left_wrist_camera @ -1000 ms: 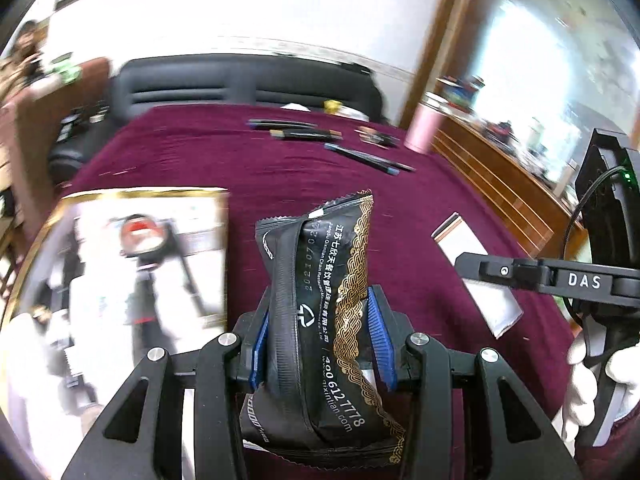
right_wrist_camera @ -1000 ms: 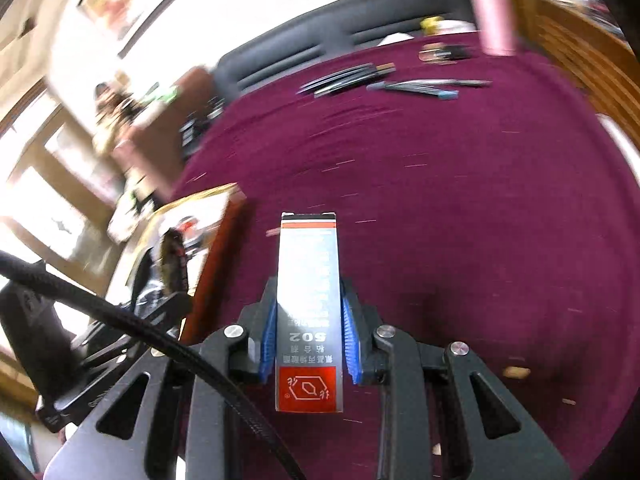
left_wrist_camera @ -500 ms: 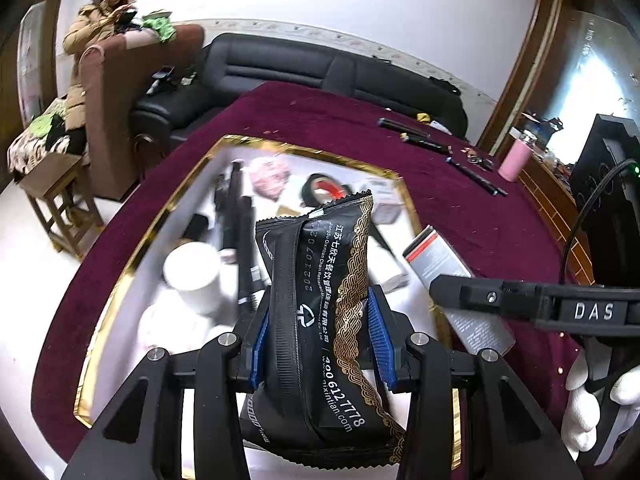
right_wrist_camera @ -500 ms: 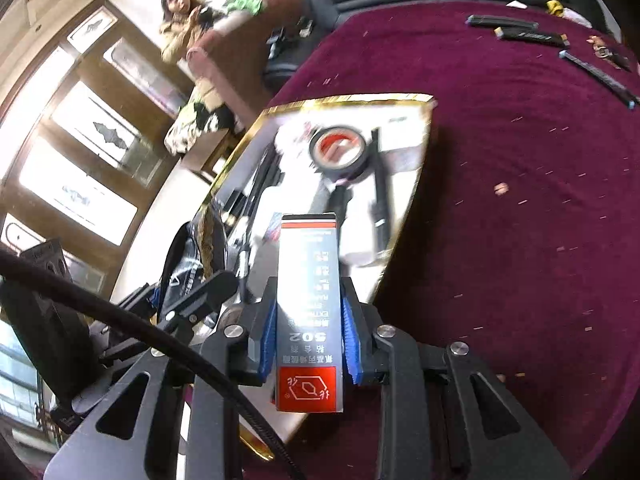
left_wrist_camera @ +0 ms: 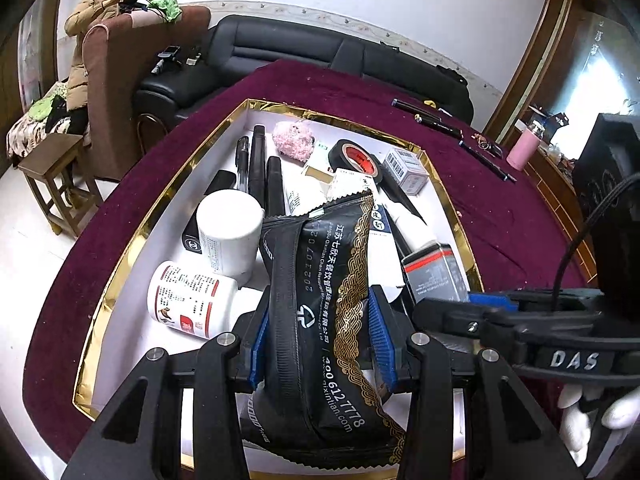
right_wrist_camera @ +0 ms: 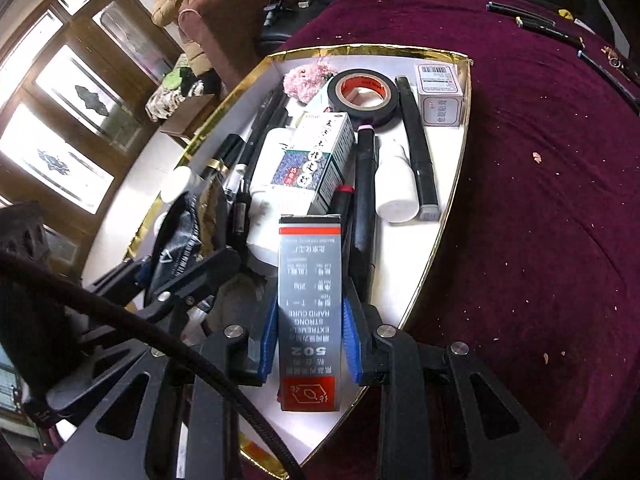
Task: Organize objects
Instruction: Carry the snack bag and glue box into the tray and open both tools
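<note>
We see both grippers above a gold-rimmed white tray (left_wrist_camera: 160, 216) that sits on a maroon tablecloth (left_wrist_camera: 500, 216). A second ago both cameras looked mostly across bare cloth, with the tray off to the left; now it fills both views.

The left gripper (left_wrist_camera: 320, 336) is clenched on a black snack packet (left_wrist_camera: 324, 304) with gold braid trim, held upright over the near part of the tray. The right gripper (right_wrist_camera: 308, 336) grasps a grey and red glue box (right_wrist_camera: 310, 304), also over the tray's near end. Both grips look the same as before.

In the tray lie two white bottles (left_wrist_camera: 228, 236), a roll of black tape (right_wrist_camera: 364, 96), a pink fluffy item (left_wrist_camera: 294, 140), dark pens (left_wrist_camera: 256, 160) and small cartons (right_wrist_camera: 316, 160).

The packet hides the tray's middle in the left view, and the glue box covers the items behind it in the right view. The tray's near edge is cut off by the gripper frames. Whether either held item touches the things beneath, we cannot tell; each seems to hang just above them. A gloved hand (left_wrist_camera: 580, 412) shows partly at the lower right.
</note>
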Demonstrator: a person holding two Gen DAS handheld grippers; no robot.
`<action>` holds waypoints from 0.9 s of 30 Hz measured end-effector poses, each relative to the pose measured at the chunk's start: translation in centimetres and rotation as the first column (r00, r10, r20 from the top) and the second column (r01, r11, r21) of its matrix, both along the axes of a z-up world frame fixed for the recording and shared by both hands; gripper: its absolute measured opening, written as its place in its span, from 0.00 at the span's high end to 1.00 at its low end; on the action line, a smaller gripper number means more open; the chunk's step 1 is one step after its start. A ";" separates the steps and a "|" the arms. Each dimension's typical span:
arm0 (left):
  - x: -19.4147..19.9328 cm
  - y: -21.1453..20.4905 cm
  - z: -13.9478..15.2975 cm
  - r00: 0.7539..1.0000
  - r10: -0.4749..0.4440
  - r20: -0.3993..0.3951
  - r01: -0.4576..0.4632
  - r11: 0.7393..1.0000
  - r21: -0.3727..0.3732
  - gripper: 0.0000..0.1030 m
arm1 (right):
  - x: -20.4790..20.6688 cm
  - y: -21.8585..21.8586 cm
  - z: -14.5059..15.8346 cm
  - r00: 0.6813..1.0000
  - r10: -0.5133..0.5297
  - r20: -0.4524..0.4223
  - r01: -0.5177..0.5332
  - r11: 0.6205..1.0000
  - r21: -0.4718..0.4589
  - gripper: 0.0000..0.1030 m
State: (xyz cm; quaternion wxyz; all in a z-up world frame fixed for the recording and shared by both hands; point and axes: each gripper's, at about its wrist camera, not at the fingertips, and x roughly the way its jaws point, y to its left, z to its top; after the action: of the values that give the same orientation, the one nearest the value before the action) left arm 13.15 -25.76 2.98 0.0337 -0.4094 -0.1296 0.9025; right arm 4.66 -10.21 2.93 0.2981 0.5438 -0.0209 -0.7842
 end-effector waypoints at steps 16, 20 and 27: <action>0.2 1.0 0.9 1.000 0.016 -0.011 -0.017 0.999 -0.036 0.42 | 1.1 2.4 3.4 0.976 -0.081 -0.201 0.079 0.997 -0.022 0.64; 0.6 2.5 2.1 0.998 0.030 -0.056 -0.037 0.992 -0.117 0.40 | 1.3 4.5 4.4 0.953 -0.147 -0.265 0.144 0.989 -0.034 0.57; 1.1 4.7 4.0 0.988 0.089 -0.126 -0.118 0.962 -0.247 0.31 | 1.5 7.1 5.2 0.917 -0.220 -0.333 0.224 0.974 -0.029 0.51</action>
State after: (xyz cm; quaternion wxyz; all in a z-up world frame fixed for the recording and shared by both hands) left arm 14.22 -21.09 6.95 -0.0588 -0.3508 -0.0324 0.9340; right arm 6.19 -3.15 8.17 0.2039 0.3982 -0.0278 -0.8939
